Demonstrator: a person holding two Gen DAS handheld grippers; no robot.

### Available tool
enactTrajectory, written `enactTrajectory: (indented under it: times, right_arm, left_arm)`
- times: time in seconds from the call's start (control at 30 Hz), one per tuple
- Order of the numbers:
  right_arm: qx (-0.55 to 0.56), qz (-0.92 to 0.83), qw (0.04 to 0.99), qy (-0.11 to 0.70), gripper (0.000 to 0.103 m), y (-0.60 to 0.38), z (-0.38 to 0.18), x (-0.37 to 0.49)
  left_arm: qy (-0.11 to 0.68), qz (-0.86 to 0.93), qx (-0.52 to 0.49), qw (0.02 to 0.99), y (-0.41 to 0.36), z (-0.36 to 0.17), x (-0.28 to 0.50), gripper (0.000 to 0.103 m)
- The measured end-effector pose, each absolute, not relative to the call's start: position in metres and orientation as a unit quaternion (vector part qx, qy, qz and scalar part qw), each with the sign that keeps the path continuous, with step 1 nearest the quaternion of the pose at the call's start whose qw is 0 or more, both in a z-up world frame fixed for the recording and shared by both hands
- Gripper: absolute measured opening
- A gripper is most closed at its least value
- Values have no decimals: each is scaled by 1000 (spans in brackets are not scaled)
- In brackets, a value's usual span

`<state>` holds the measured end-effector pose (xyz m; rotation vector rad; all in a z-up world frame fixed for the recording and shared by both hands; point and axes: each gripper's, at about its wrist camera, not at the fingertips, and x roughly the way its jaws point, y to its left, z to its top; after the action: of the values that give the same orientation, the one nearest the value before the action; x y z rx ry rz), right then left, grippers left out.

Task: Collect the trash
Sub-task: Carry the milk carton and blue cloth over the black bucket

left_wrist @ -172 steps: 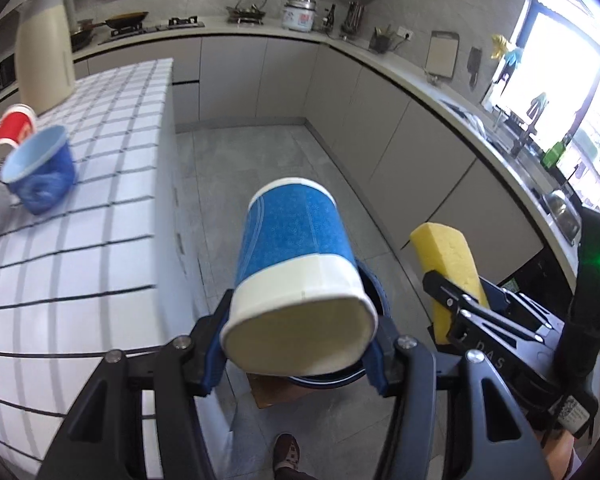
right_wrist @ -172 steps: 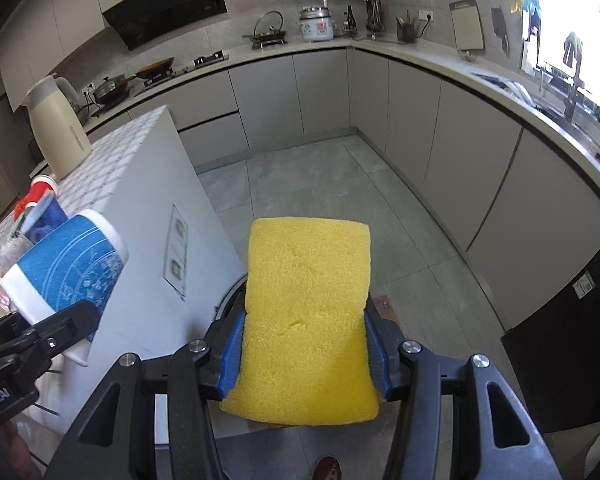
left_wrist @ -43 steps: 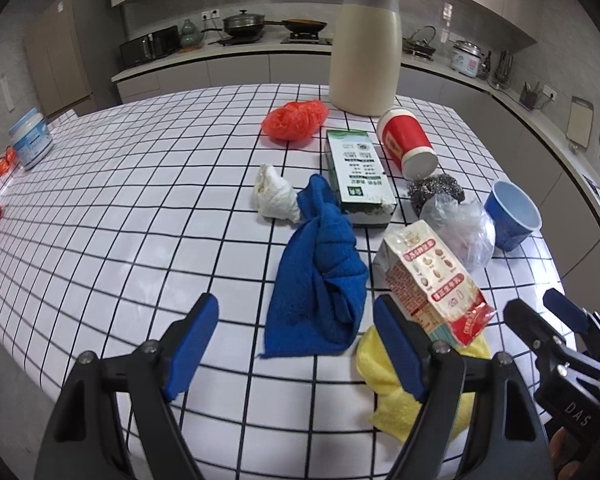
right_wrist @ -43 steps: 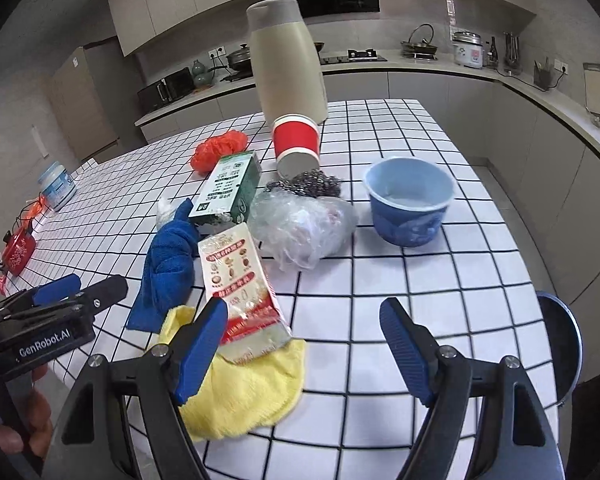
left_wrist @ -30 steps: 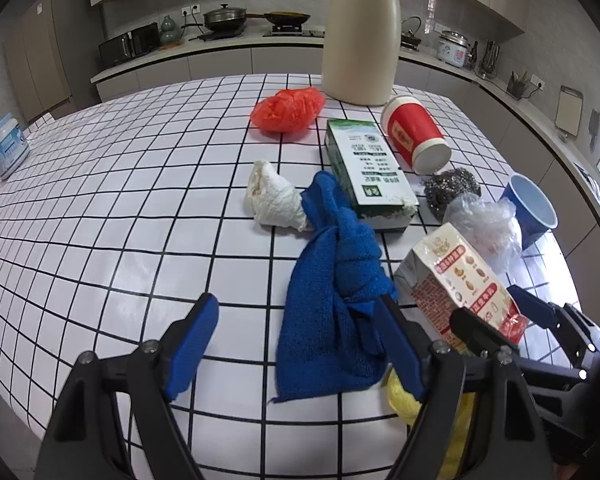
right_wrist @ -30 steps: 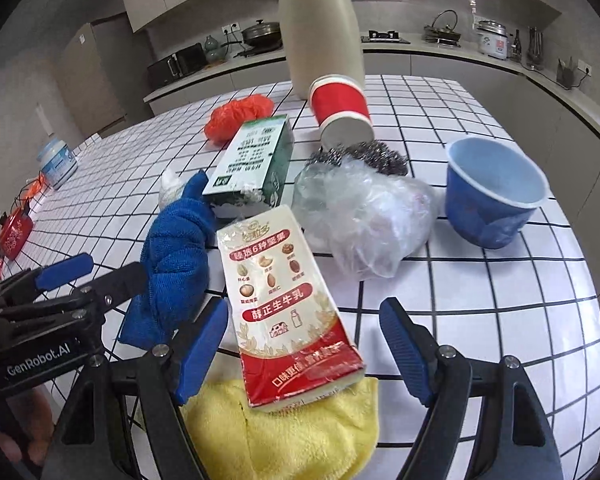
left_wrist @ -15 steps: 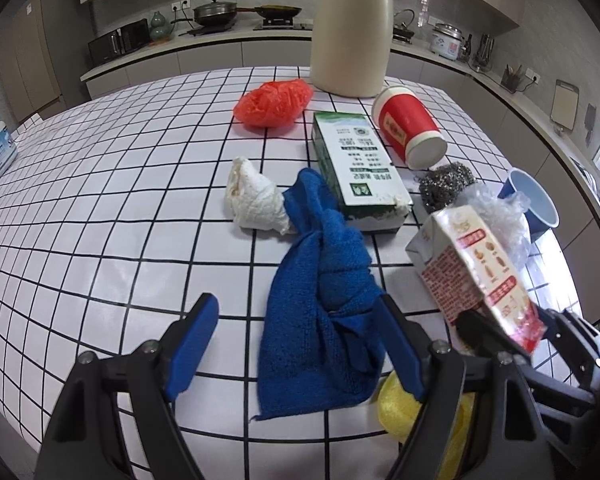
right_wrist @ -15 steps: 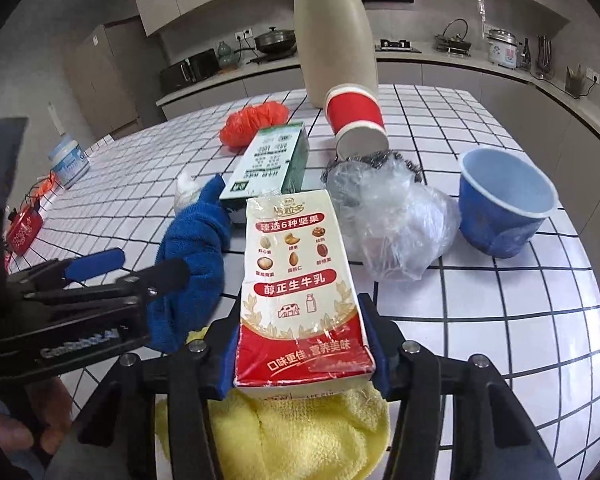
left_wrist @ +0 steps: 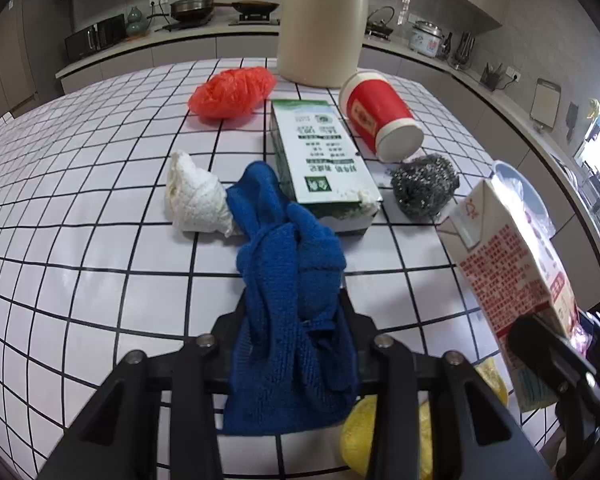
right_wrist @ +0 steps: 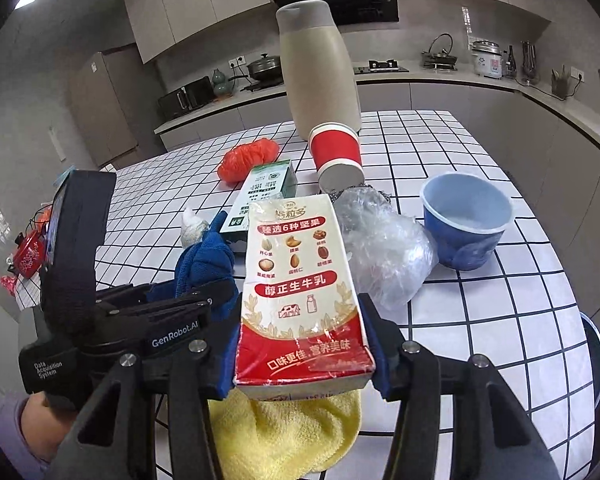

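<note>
Two tongs pinching, left tongs [left_wrist: 296,332] blue cloth [left_wrist: 292,280], right tongs [right_wrist: 304,344] red milk carton [right_wrist: 300,296], blue bowl [right_wrist: 466,220] contents unclear

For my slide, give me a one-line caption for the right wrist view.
Right gripper clamps a milk carton above a yellow cloth on the tiled counter.

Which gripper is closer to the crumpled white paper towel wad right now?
Left. The left gripper, jaws just closed on the blue knitted cloth, sits just short of the white paper towel wad. The right gripper, clamping the red-and-white milk carton, is farther away.
</note>
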<state>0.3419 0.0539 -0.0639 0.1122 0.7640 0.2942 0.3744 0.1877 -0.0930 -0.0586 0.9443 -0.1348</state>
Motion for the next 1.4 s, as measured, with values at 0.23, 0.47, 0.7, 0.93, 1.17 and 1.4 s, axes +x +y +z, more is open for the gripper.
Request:
enactTrajectory:
  times: [0.23,0.47,0.7,0.93,1.17,1.4]
  right_arm:
    - [65,137,923,354,54,47,-46,334]
    - [70,115,933,332,54,36,-21,320]
    - [86,63,941,322,54,6,-9,302]
    - [106,5,941,322,54,-47,-9,285]
    - [121,-16,940,319,54,-116,-12,273]
    - [128,-13,934,332,54,-222,-24,265]
  left_arm:
    - [430,-80,-37,899,192,-68,357,30]
    - [396,-94,-35,913,194,-30,341,30]
    - [384,-139,-28,912,171,-18,335,30]
    - [382,-189,-11,905,122,-14,329,30]
    - [372,-218,3,902,51,-6,319,30]
    - [392,-224,0,892,-42,-21,312,30]
